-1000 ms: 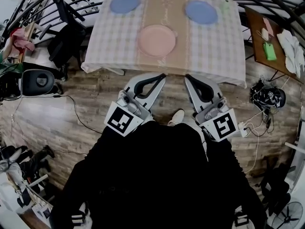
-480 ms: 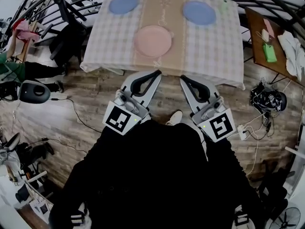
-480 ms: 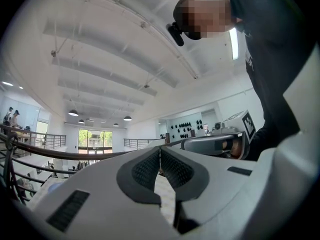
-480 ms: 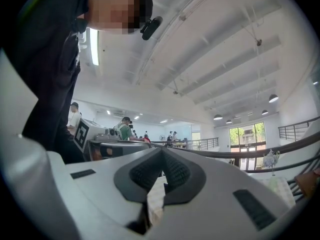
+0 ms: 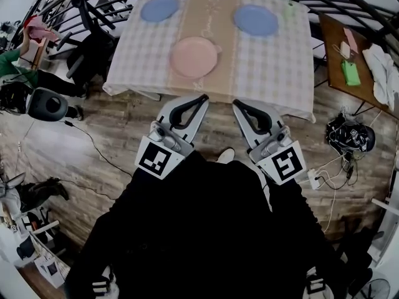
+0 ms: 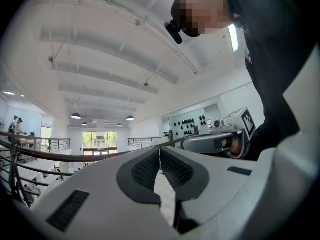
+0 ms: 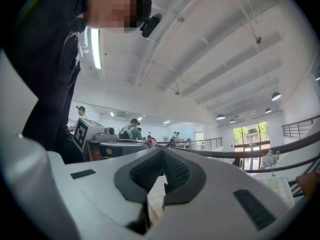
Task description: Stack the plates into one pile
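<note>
Here we are: the left tongs [image 5: 204, 98] and the right tongs [image 5: 237, 103] are held out level side by side over the wooden plank floor [image 5: 93, 142], tips just short of the near edge of the square surface with its pale checked cloth and tan runner [image 5: 134, 55]. Both pairs are closed, ribbed dark pads [image 6: 145, 169] meeting at the tips, with nothing pinched in either. Out on the surface the three plates lie well apart, none stacked. The round pink plate [image 5: 194, 56] sits on the runner nearest the tongs. The round blue plate at the far left [image 5: 159, 8] and the round blue plate at the far right [image 5: 255, 19] sit on the checks either side of the runner.
</note>
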Demonstrator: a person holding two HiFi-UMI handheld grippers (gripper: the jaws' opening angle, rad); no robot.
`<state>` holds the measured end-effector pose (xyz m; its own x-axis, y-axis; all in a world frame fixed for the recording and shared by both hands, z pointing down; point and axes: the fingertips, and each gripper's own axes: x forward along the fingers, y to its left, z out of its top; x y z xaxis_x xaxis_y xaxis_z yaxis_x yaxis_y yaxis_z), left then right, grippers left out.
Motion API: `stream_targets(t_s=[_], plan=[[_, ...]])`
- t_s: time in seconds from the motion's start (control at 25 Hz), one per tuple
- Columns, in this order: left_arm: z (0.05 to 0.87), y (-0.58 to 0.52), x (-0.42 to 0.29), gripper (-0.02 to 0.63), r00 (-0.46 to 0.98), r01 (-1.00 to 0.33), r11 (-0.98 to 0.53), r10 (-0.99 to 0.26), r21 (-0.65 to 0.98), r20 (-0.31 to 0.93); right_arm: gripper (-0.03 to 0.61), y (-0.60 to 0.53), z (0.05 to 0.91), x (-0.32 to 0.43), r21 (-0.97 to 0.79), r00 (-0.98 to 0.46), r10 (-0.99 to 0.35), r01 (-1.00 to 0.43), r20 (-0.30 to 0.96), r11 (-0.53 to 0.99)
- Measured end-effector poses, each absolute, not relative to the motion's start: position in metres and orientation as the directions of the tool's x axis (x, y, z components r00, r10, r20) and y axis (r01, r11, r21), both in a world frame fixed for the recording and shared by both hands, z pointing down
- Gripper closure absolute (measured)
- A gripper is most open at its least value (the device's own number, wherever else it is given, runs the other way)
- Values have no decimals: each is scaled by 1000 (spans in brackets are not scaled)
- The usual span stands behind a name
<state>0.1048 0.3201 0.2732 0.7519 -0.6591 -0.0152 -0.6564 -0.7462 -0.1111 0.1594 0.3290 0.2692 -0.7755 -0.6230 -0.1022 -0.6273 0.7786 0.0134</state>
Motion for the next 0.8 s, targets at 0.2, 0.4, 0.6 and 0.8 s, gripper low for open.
stream_targets(t_s=[0.2,0.4,0.6,0.8], plan=[[281,316,110,592,748,-661,-744,-663,-96,-7,572,325,277,164,0,-783,-615,-618,-92,786],[281,303,109,592,745,-666,-743,-667,-66,-13,571,315,281,161,-6,-786,-614,-615,-77,788],[283,283,105,592,753,-657,-751,-657,-69,-21,571,292,288,156,-9,-779,-624,-625,-58,781],[287,247,96,592,767,-641,-765,-641,-62,-23,571,258,292,143,-1,-765,-642,-643,-45,766]])
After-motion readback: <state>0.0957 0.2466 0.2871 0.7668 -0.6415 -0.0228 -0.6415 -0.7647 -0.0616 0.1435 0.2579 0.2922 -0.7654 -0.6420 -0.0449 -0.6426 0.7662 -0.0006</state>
